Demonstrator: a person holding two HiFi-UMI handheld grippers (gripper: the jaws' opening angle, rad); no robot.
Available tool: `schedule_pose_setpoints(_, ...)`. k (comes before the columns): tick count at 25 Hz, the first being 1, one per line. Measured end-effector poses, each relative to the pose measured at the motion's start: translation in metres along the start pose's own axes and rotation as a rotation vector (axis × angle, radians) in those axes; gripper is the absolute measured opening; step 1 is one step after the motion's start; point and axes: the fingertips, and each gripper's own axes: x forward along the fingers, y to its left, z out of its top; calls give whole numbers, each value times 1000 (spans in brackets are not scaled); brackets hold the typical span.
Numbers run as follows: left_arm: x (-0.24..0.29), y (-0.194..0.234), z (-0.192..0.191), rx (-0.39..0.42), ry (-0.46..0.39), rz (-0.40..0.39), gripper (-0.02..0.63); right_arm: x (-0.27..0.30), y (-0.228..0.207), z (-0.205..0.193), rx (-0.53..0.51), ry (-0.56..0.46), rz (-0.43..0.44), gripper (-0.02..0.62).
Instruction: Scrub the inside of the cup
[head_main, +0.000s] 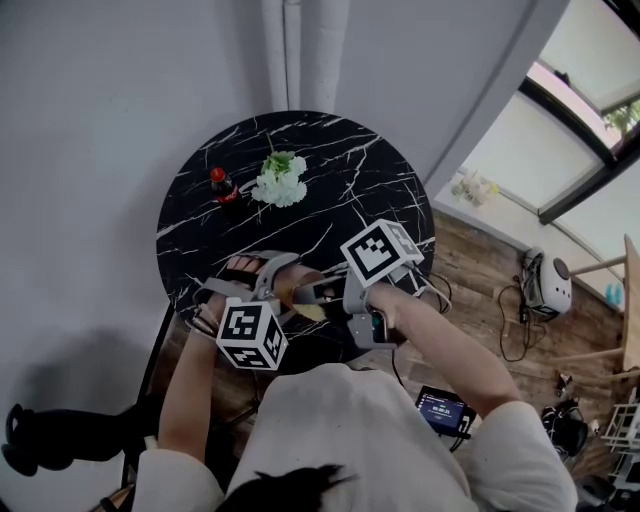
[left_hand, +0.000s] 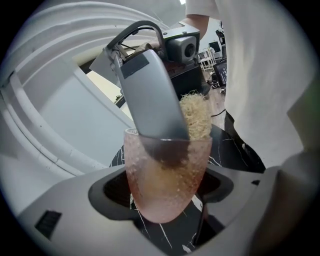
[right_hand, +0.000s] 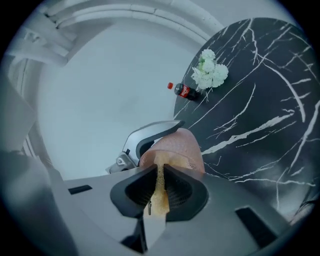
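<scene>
Seen from above, a person works at the near edge of a round black marble table (head_main: 380, 170), low in the frame's centre. The left gripper (left_hand: 167, 200) is clamped around the lower part of a pink cup (left_hand: 167, 170). The right gripper (right_hand: 159, 184), its jaws narrow, pinches a tan fibrous scrub pad (right_hand: 159, 197) and pokes it into the cup's mouth. Towards the top of the table, white flowers (head_main: 280, 180) sit just beside a small cola bottle (head_main: 222, 185).
</scene>
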Motion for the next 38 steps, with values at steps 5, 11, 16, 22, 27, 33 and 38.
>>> schedule_pose_setpoints(5,0,0,-1,-7,-3,11,368,-1,-3,1,91,-29,28,55)
schedule_pose_setpoints(11,2,2,-1,-6,-7,33,368,-4,-5,6,237,-72,129,55)
schedule_pose_setpoints(16,3,1,-2,-4,-10,37,368,-4,-7,6,294,-101,162,55)
schedule_pose_setpoints(22,4,6,-1,-10,-10,75,368,-7,-7,12,380,-161,201,55)
schedule_pose_setpoints(27,2,11,-2,-21,-10,114,368,-7,-8,17,463,-213,238,55)
schedule_pose_setpoints(33,-4,13,-4,-23,-10,137,368,-6,-3,19,552,-259,285,55)
schedule_pose_setpoints(38,-9,18,-5,-21,-18,169,368,-6,1,22,641,-288,372,55)
